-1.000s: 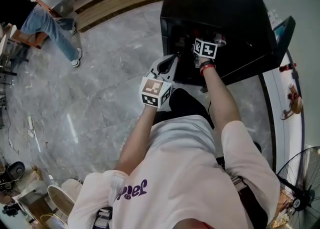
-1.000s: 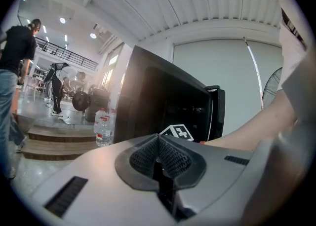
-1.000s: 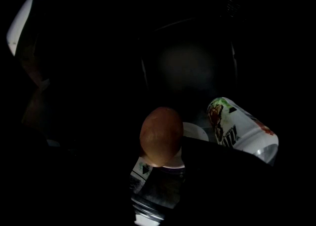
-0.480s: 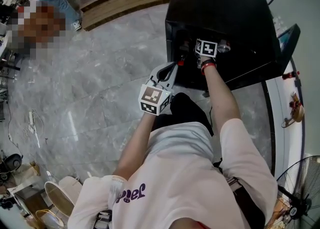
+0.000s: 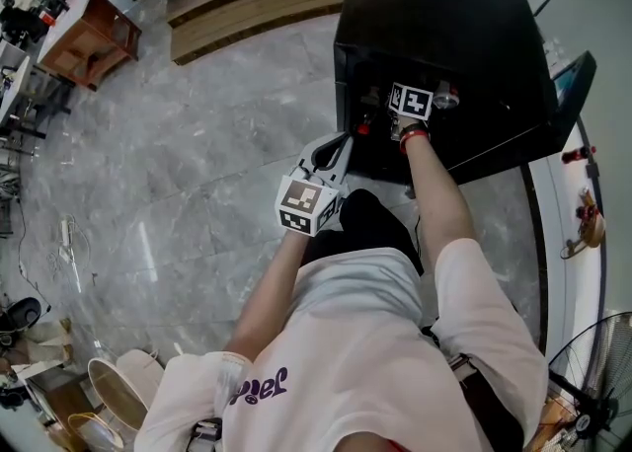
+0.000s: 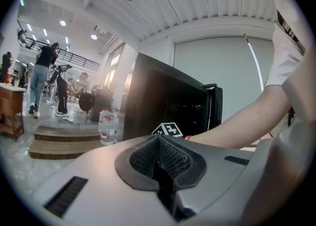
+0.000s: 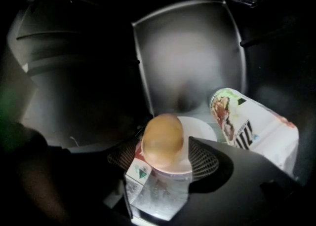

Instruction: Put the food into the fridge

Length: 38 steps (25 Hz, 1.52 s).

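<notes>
The black fridge [image 5: 444, 26] stands open in front of me, its door [image 5: 578, 75] swung to the right. My right gripper [image 7: 163, 160] reaches into its dark inside; only its marker cube [image 5: 410, 102] shows in the head view. A golden bun in a clear wrapper [image 7: 162, 141] lies between its jaws over a round white dish [image 7: 201, 130]. The jaws are opening and the right pad [image 7: 202, 158] stands just off the bun. A printed food packet [image 7: 252, 126] lies to the right. My left gripper [image 5: 334, 147] hangs outside the fridge front, shut and empty.
A water bottle [image 6: 107, 127] stands on a wooden step [image 5: 247, 1] left of the fridge. A white counter [image 5: 563, 223] runs along the right, with a fan [image 5: 592, 381] near it. People [image 6: 42, 79] stand far back in the hall. Grey marble floor [image 5: 178, 184] spreads to the left.
My right gripper has stayed inside the fridge and the left has shifted only slightly. The person seated at the far left is out of the head view now.
</notes>
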Each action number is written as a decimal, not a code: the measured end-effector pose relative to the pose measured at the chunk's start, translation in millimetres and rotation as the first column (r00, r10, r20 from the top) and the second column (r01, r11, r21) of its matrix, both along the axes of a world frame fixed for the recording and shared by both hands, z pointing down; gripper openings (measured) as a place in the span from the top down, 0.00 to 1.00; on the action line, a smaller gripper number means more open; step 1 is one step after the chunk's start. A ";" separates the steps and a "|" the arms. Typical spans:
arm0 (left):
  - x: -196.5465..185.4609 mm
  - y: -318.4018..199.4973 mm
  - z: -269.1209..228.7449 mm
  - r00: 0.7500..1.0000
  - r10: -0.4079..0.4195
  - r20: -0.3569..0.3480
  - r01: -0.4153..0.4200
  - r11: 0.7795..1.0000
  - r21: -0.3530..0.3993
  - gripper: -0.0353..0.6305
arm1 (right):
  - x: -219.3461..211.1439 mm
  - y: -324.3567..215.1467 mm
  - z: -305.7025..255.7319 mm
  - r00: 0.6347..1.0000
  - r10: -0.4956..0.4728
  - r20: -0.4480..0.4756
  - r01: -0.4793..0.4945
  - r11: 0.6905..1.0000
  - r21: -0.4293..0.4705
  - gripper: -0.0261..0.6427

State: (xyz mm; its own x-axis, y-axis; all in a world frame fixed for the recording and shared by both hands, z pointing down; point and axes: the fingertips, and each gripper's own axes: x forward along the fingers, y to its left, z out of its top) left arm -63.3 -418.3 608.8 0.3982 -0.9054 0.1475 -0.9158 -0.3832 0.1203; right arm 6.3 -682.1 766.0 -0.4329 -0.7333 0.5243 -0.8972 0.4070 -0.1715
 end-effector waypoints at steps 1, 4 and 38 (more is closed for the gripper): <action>-0.6 0.8 -1.3 1.000 0.000 -0.001 0.000 1.000 0.002 0.92 | 0.7 1.1 -0.1 1.000 0.001 0.006 -0.001 1.000 0.006 0.46; -0.1 2.3 -6.0 1.000 0.002 -0.005 -0.002 1.000 0.007 0.92 | 3.2 9.3 -7.7 1.000 -0.006 0.011 0.005 1.000 0.024 0.44; -3.8 101.1 -125.4 0.998 0.068 0.015 -0.066 0.991 -0.114 0.92 | 59.8 218.0 -156.5 0.999 0.026 0.025 -0.026 1.000 0.003 0.48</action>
